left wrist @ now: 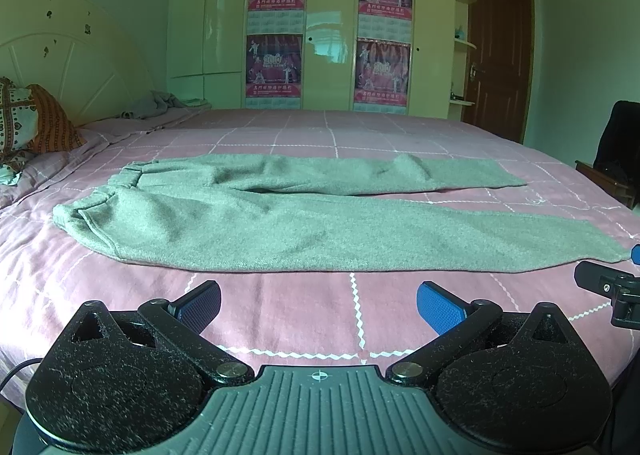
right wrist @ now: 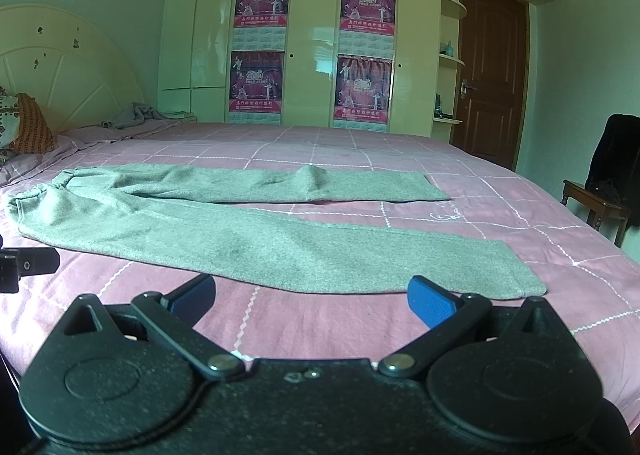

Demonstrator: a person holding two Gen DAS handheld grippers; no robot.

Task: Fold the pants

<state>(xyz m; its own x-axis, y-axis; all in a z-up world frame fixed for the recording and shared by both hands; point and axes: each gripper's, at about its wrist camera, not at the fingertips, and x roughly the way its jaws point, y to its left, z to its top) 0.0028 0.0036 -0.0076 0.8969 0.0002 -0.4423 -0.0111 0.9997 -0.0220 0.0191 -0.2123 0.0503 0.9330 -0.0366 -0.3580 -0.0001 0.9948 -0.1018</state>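
We hold both tools just off the near edge of the garment, with nothing in either grasp. The left gripper (left wrist: 319, 305) has its jaws spread wide over bare bedspread, and the right gripper (right wrist: 311, 301) stands the same way, jaws apart, its blue pads (right wrist: 430, 305) close to the near leg's hem but not touching it. Our guess is that we hover here because the first fold needs two grips on that near leg, one toward the waist and one toward the cuff.

The grey pants (left wrist: 256, 223) lie flat across the pink checked bed (left wrist: 280, 319), waistband (left wrist: 100, 195) at the left, cuffs to the right. The two legs splay apart in a narrow V, the near leg (right wrist: 320, 255) longer in view and the far leg (right wrist: 280, 185) carrying a small raised pucker. Laid open like this, they look ready for one leg to be brought over the other; no fold appears made yet.

Farther out, pillows (left wrist: 32, 119) and a crumpled grey cloth (left wrist: 160, 105) sit at the far left by the headboard (left wrist: 72, 55), well apart from the pants. A dark chair (right wrist: 600, 191) stands off the bed's right side. The wardrobe (left wrist: 332, 23) with posters and a brown door (left wrist: 496, 55) fill the far wall. Nothing lies between our jaws and the fabric.
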